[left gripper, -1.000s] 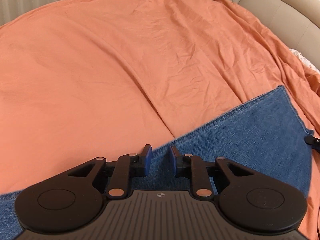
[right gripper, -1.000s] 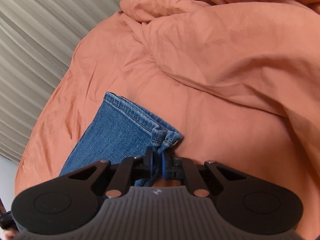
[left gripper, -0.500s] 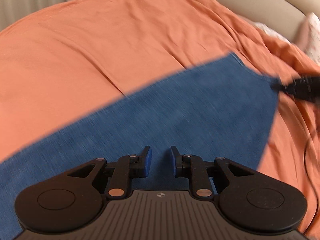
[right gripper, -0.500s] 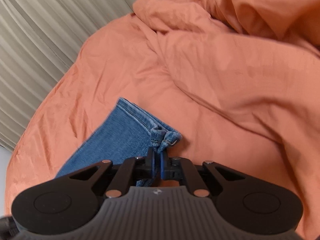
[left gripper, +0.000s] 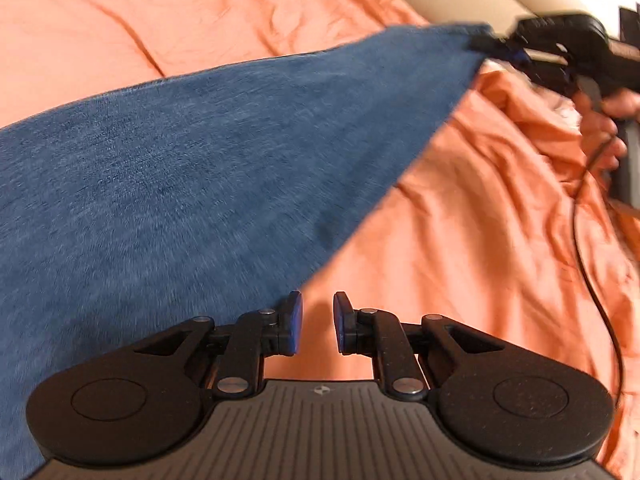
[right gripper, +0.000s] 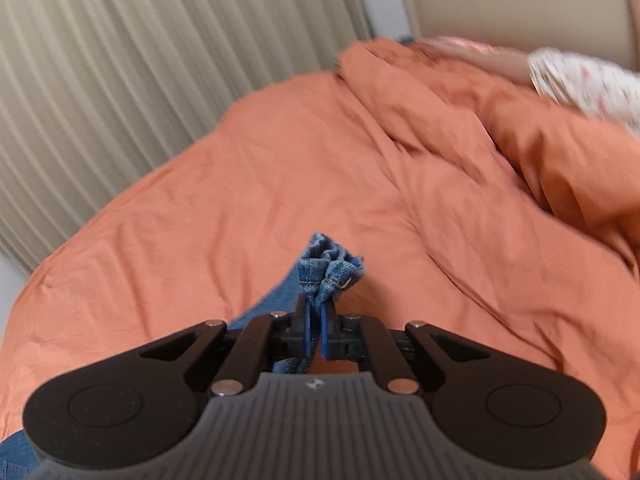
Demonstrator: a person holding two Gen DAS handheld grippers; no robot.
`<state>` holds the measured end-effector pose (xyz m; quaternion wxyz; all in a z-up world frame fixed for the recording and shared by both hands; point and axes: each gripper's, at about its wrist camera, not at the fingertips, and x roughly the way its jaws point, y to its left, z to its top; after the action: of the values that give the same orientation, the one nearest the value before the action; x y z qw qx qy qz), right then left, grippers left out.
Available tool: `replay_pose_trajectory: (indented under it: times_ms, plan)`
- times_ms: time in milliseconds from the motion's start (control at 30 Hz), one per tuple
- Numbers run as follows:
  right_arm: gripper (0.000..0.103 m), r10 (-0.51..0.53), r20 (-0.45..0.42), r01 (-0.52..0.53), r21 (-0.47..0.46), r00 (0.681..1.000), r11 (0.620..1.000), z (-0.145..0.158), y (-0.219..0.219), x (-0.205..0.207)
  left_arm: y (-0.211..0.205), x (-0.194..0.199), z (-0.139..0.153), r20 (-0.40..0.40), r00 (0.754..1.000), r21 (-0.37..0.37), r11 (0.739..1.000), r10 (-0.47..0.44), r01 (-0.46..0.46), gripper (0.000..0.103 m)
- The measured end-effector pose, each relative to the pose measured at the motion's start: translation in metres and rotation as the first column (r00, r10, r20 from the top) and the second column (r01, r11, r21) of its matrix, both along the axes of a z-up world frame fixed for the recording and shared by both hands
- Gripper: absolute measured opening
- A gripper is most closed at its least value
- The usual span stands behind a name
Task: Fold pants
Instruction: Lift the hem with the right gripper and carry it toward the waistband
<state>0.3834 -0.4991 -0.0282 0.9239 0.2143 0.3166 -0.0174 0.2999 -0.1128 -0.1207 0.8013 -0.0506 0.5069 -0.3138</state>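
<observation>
The blue denim pants [left gripper: 192,152] stretch across the left wrist view, lifted above the orange bed cover. My left gripper [left gripper: 318,326] is open and empty, its fingers just right of the cloth's lower edge. My right gripper [right gripper: 315,328] is shut on the bunched hem of the pants [right gripper: 330,270]. It also shows in the left wrist view [left gripper: 504,46] at the upper right, holding the hem corner up.
An orange bed cover [right gripper: 280,200] covers the bed, rumpled into folds at the right [right gripper: 540,152]. Beige curtains [right gripper: 140,60] hang at the left. A padded headboard [right gripper: 500,0] and a patterned pillow [right gripper: 588,76] lie at the far end. A black cable [left gripper: 592,264] hangs at the right.
The right gripper has lifted the hem up off the bed. The left gripper has swung right, from over the cloth to its lower edge, still open.
</observation>
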Motion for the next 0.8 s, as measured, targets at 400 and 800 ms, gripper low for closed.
replay_pose_trajectory:
  times_ms: [400,800]
  plan:
    - [0.000,0.360,0.162,-0.311,-0.265,0.919,0.913,0.120,0.173,-0.049,0.155,-0.049,0.078,0.168,0.964,0.008,0.978,0.206,-0.210,0.018]
    - [0.000,0.657,-0.052,-0.645,-0.260,0.752,0.718,0.028,0.379,-0.095,0.273,-0.091,0.078,0.127,0.884,-0.046,0.893,0.450,-0.448,0.018]
